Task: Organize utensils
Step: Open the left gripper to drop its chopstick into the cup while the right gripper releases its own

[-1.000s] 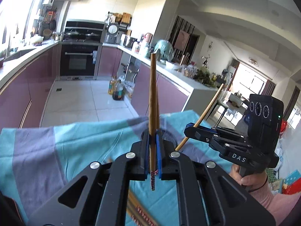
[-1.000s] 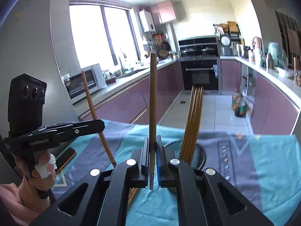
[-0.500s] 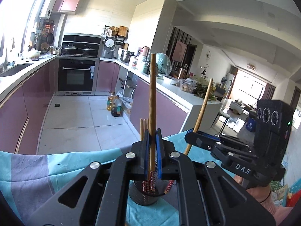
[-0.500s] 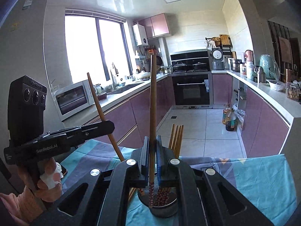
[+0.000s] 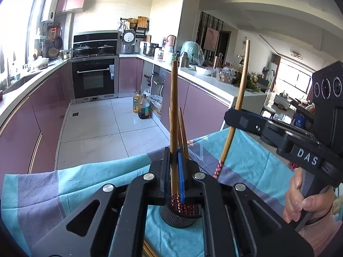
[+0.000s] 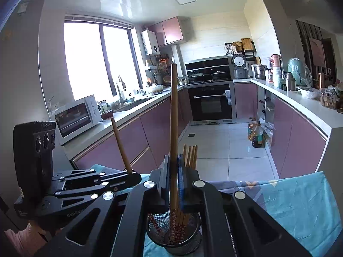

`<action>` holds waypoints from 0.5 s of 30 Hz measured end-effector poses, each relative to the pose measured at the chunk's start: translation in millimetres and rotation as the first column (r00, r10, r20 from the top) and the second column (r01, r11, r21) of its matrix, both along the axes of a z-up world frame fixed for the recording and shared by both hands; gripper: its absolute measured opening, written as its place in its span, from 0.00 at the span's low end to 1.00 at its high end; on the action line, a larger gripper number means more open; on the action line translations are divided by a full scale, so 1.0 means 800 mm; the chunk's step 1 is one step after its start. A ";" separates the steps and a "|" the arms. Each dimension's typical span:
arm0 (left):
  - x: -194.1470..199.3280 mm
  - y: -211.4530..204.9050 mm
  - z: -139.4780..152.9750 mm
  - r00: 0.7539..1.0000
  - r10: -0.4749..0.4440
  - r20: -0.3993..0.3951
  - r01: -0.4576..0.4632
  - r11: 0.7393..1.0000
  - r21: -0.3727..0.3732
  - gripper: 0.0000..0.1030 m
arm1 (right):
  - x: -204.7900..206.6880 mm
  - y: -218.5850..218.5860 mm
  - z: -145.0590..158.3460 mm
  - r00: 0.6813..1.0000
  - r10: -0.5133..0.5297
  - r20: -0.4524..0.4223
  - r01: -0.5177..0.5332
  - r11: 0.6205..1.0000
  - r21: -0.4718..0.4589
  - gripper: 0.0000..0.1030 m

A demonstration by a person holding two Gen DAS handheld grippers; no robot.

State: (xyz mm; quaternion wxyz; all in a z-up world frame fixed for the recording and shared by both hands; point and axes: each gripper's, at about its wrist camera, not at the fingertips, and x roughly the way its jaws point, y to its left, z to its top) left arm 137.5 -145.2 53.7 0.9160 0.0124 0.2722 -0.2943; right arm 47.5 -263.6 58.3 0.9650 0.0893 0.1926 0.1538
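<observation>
In the left wrist view my left gripper (image 5: 174, 177) is shut on an upright wooden chopstick (image 5: 174, 111). Its red patterned end hangs at the rim of a black mesh holder (image 5: 182, 219). Other chopsticks (image 5: 184, 132) stand in that holder. At the right, my right gripper (image 5: 234, 115) grips a second, slanted chopstick (image 5: 241, 90). In the right wrist view my right gripper (image 6: 174, 177) is shut on its chopstick (image 6: 174, 117), whose lower end reaches into the holder (image 6: 188, 243) among several chopsticks (image 6: 190, 155). My left gripper (image 6: 131, 174) shows at the left with its chopstick (image 6: 121, 145).
A teal and purple cloth (image 5: 64, 188) covers the table. Loose chopsticks (image 5: 148, 250) lie on it under my left gripper. A hand in a pink sleeve (image 5: 300, 201) holds the right gripper. Behind are purple kitchen counters (image 6: 300, 111) and oil bottles (image 5: 142, 107) on the floor.
Both grippers have moved with their chopsticks over the mesh holder. It now sits right under both jaws, and the right chopstick's tip has entered it. Both stayed shut.
</observation>
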 end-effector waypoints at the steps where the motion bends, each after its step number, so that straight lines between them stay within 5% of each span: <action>1: 0.003 0.000 -0.002 1.000 -0.002 -0.007 0.002 1.000 0.002 0.07 | 0.002 -0.001 -0.002 1.000 -0.004 -0.005 0.004 1.000 -0.001 0.06; 15: 0.035 -0.009 -0.039 0.991 -0.019 -0.136 0.027 0.998 0.057 0.09 | 0.042 0.014 -0.055 0.968 0.025 -0.251 -0.039 0.998 -0.049 0.08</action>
